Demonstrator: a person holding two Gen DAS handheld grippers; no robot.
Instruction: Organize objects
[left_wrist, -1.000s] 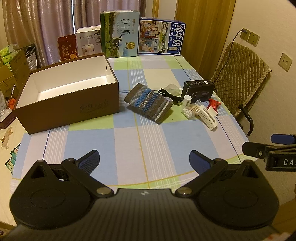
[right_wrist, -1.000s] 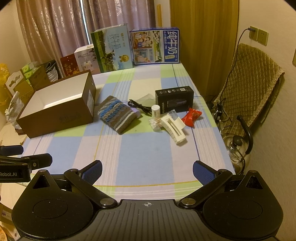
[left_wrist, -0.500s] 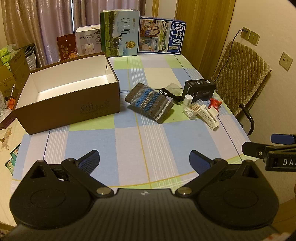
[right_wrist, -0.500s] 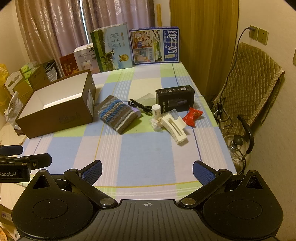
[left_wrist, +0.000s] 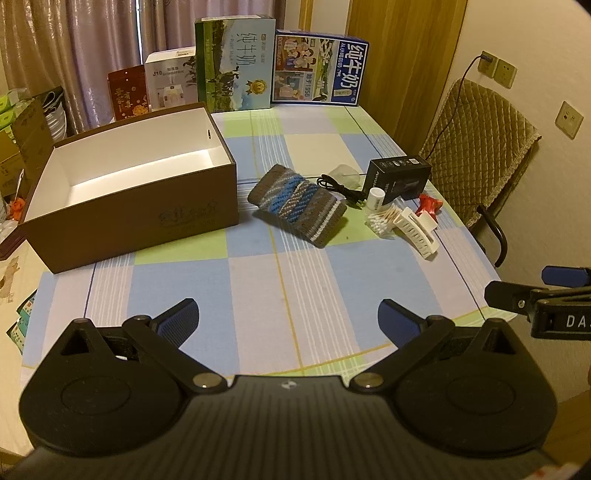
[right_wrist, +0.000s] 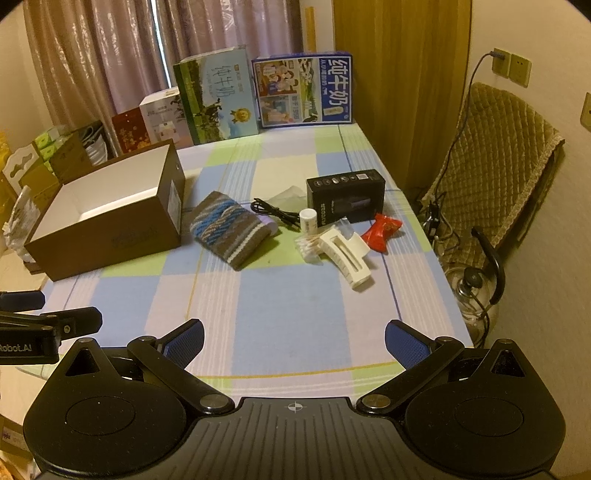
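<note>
An open brown box (left_wrist: 129, 218) (right_wrist: 107, 236) with a white inside stands at the table's left. To its right lie a striped knitted pouch (left_wrist: 297, 205) (right_wrist: 229, 229), a black cable (left_wrist: 338, 188) (right_wrist: 275, 212), a small white bottle (left_wrist: 375, 197) (right_wrist: 308, 220), a bundle of cotton swabs (left_wrist: 382, 221) (right_wrist: 308, 247), a white hair clip (left_wrist: 419, 230) (right_wrist: 345, 254), a black carton (left_wrist: 400, 179) (right_wrist: 345, 195) and a red wrapper (left_wrist: 428, 205) (right_wrist: 382, 229). My left gripper (left_wrist: 288, 317) and right gripper (right_wrist: 295, 338) hang open over the near table edge, both holding nothing.
Two milk cartons (left_wrist: 236, 62) (left_wrist: 319, 68) and smaller boxes (left_wrist: 170, 85) line the table's far edge before curtains. A padded chair (left_wrist: 476, 155) (right_wrist: 495, 166) stands right of the table, a glass kettle (right_wrist: 472, 291) on the floor beside it. Cardboard boxes (left_wrist: 22, 147) crowd the left.
Both views have crept slightly forward toward the table; nothing on the table moved and both grippers stay open.
</note>
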